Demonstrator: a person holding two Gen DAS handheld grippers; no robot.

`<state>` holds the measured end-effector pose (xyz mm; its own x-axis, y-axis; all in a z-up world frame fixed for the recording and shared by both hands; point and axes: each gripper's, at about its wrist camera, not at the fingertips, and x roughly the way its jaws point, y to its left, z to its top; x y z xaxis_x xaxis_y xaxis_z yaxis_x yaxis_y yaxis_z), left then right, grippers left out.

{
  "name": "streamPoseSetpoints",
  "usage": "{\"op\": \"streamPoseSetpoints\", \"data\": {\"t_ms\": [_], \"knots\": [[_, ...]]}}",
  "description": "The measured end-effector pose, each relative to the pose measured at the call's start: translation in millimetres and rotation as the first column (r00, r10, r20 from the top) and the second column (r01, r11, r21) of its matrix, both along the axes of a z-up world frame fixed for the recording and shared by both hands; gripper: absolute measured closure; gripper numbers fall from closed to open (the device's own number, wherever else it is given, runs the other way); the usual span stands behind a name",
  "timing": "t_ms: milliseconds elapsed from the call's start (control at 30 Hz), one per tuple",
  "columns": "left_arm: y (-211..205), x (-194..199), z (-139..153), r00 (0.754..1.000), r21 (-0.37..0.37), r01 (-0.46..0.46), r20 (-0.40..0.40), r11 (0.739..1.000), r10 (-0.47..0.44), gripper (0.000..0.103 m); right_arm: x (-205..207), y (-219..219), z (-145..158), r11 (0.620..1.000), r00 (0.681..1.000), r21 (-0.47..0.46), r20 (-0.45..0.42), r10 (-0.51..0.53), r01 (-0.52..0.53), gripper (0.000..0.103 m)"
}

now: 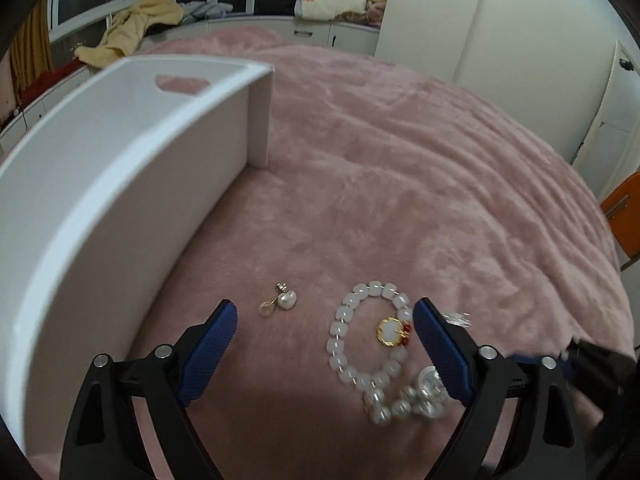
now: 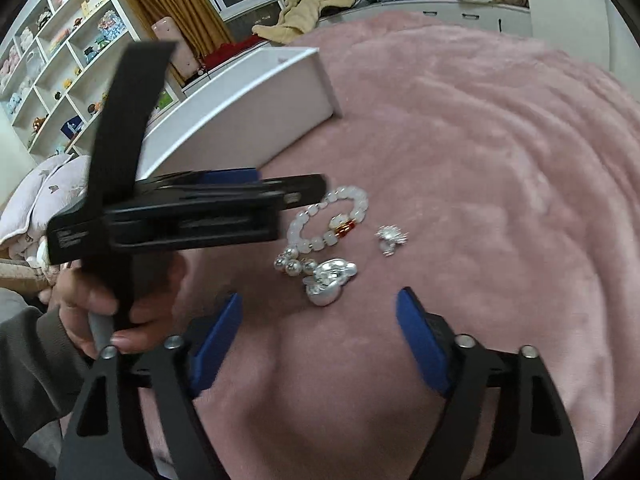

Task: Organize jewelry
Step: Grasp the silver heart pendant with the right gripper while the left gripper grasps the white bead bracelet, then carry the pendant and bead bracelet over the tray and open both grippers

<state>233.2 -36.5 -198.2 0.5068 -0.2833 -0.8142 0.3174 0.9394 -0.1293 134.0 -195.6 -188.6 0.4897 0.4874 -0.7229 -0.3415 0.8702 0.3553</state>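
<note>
A white bead bracelet [image 1: 362, 336] with a gold and red charm lies on the pink blanket, also in the right wrist view [image 2: 340, 216]. A pearl earring [image 1: 280, 302] lies left of it. Silver pearl pieces [image 1: 404, 400] lie below the bracelet, also in the right wrist view [image 2: 324, 276]. A small silver brooch [image 2: 390, 238] lies to the right. A white box [image 1: 120, 200] stands at the left. My left gripper [image 1: 324, 312] is open and empty just before the bracelet and earring. My right gripper [image 2: 320, 300] is open and empty, near the silver pieces.
The pink blanket [image 1: 420, 168] covers the bed. The left gripper's black body [image 2: 180, 212] and the hand holding it cross the right wrist view at left. Shelves [image 2: 52, 40] stand at far left; a white wardrobe [image 1: 540, 40] at right.
</note>
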Motion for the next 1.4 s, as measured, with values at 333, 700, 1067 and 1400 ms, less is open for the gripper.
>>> {"op": "streamPoseSetpoints", "data": {"t_ms": [333, 700, 1067, 1400], "knots": [[-1, 13, -26, 0.999, 0.065, -0.029, -0.044, 0.997, 0.032, 0.057, 20, 6, -33, 0.998, 0.997, 0.04, -0.062, -0.048, 0.05, 0.073], [20, 6, -14, 0.996, 0.015, -0.054, -0.066, 0.998, 0.055, 0.088, 1, -12, -17, 0.991, 0.996, 0.11, -0.051, -0.069, 0.074, 0.075], [24, -8, 9, 0.998, 0.005, -0.051, -0.028, 0.999, 0.051, 0.088, -12, -38, -3, 0.975, 0.99, 0.177, -0.045, -0.131, 0.136, 0.075], [29, -17, 50, 0.998, -0.004, -0.043, 0.039, 0.999, 0.043, 0.088, -12, -43, 20, 0.977, 0.99, 0.164, 0.0, -0.139, 0.137, 0.075]]}}
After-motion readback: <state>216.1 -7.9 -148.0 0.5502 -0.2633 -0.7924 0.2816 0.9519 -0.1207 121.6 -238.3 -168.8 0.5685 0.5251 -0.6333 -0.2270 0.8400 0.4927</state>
